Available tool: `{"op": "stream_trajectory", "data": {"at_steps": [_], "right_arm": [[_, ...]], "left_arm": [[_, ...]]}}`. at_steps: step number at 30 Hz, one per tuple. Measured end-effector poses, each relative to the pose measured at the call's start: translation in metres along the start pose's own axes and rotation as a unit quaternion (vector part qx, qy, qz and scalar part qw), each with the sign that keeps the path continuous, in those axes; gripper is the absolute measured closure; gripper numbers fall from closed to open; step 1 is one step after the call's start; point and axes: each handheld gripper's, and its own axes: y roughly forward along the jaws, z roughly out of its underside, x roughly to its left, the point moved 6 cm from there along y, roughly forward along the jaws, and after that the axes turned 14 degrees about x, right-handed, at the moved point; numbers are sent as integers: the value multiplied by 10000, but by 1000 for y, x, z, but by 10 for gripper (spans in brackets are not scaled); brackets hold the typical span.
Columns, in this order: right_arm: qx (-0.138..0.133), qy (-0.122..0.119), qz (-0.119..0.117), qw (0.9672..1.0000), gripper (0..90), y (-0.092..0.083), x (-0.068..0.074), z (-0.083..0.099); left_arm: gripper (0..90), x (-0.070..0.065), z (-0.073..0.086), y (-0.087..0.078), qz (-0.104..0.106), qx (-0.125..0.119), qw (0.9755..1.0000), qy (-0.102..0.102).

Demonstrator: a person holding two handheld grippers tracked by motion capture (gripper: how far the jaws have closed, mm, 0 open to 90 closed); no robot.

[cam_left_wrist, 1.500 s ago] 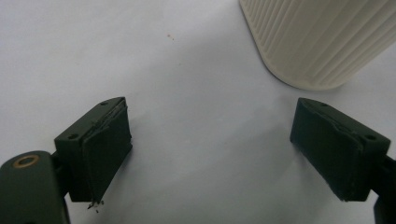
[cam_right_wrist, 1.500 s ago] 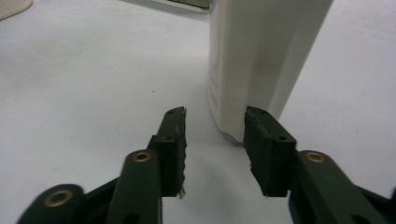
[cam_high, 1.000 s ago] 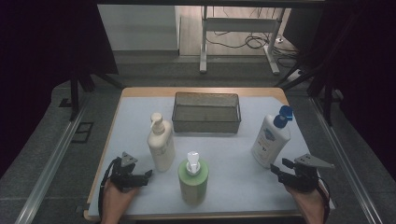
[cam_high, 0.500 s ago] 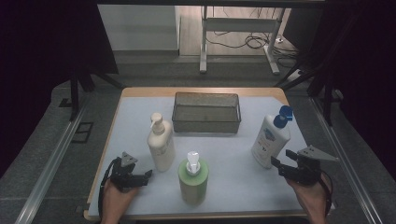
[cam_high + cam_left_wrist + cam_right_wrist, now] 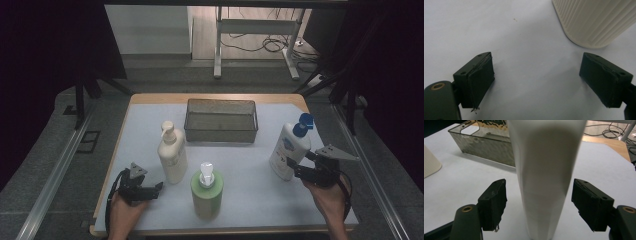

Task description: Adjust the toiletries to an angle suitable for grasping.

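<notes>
White bottle (image 5: 544, 182) between parted right tongs (image 5: 539, 205)

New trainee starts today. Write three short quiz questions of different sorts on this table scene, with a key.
1. True or false: the right gripper is shut on the white bottle with the blue cap.
2. Multiple choice: which thing stands nearest the left gripper? A) the wire basket B) the cream pump bottle C) the white bottle with the blue cap
3. Fill in: the bottle at the front middle of the table, with a white pump, is ____ in colour.

Key
1. False: in the right gripper view its jaws stand open on either side of the bottle, with gaps.
2. B
3. Green: the green bottle.
</notes>
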Motion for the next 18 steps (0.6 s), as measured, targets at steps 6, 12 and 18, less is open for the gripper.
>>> {"op": "stream_trajectory", "data": {"at_steps": [6, 12, 18], "right_arm": [[16, -24, 43, 10000, 275, 8, 0, -10], [-23, -15, 85, 10000, 275, 15, 0, -18], [-18, -50, 109, 9999, 281, 19, 1, -24]], "left_arm": [[123, 0, 0, 0, 2, 0, 10000, -1], [123, 0, 0, 0, 3, -2, 10000, -4], [123, 0, 0, 0, 3, 0, 10000, -2]]}}
